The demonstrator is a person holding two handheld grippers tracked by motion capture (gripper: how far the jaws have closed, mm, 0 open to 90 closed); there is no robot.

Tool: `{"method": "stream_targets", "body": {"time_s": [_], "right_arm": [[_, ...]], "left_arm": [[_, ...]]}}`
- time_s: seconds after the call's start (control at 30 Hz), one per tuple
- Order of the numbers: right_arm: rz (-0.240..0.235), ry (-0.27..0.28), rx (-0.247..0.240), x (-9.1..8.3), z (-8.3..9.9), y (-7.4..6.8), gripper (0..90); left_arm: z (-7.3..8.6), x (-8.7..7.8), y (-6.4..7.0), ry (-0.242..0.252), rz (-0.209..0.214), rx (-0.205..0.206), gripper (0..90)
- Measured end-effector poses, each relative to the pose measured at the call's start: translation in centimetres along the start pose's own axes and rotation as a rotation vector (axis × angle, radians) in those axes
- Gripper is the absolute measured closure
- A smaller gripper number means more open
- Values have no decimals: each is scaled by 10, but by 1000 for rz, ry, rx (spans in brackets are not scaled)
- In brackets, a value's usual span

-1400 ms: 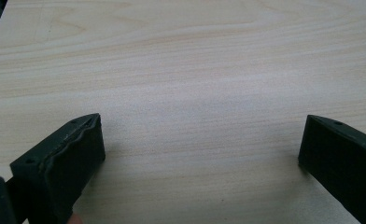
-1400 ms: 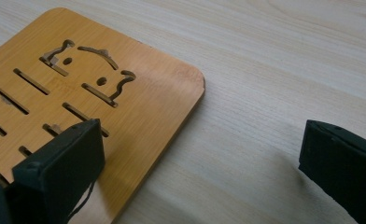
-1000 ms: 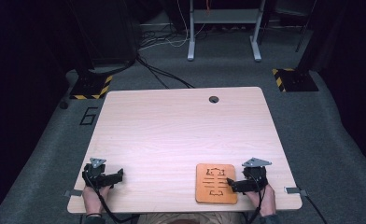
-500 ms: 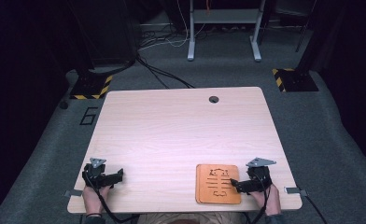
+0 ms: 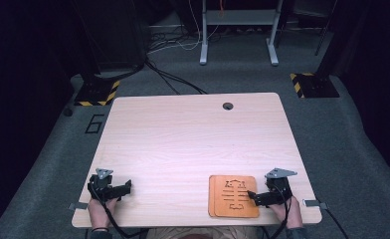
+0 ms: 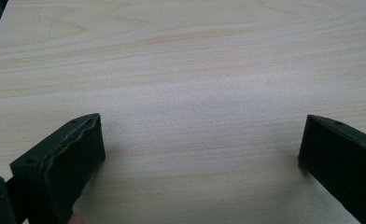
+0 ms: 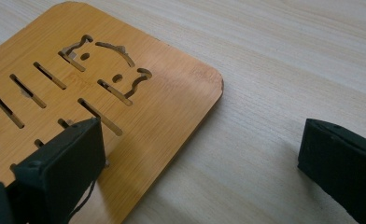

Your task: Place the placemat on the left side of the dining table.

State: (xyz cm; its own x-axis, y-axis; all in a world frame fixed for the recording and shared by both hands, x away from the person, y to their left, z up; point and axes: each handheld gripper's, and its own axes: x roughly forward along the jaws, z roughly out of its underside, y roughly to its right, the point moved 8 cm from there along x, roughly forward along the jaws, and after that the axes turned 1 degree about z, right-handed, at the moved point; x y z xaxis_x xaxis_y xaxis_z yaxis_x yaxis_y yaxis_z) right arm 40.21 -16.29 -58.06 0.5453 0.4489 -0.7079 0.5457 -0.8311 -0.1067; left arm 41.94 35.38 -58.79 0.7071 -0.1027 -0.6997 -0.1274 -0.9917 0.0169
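1. The black two-jaw right gripper (image 5: pixel 255 195) sits at the near right of the pale wood-grain table (image 5: pixel 193 144), with its jaws spread wide and nothing clamped between them.
2. In the right gripper view, one jaw hangs over the flat orange-brown bamboo board with cat-shaped cut-outs and slots (image 7: pixel 69 107), and the other stands over bare tabletop past the board's rounded edge; whether the near jaw actually touches the wood I cannot tell.
3. That board lies flat near the table's front edge, right of centre, just beside the right gripper.
4. The black two-jaw left gripper (image 5: pixel 128 186) rests at the near left corner, well apart from the board. Its jaws are also wide apart, with only bare table between them in its own view.
5. Count: two grippers, one in each hand; one board; one table, with one small dark round hole (image 5: pixel 227 106) near its far edge.
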Motion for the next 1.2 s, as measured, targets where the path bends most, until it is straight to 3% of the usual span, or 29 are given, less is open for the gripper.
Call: {"method": "stream_targets", "body": {"time_s": [1.2], "right_arm": [[-3, -4, -3, -5, 4, 8, 3]], "left_arm": [[0, 0, 0, 1, 0, -1, 2]]}}
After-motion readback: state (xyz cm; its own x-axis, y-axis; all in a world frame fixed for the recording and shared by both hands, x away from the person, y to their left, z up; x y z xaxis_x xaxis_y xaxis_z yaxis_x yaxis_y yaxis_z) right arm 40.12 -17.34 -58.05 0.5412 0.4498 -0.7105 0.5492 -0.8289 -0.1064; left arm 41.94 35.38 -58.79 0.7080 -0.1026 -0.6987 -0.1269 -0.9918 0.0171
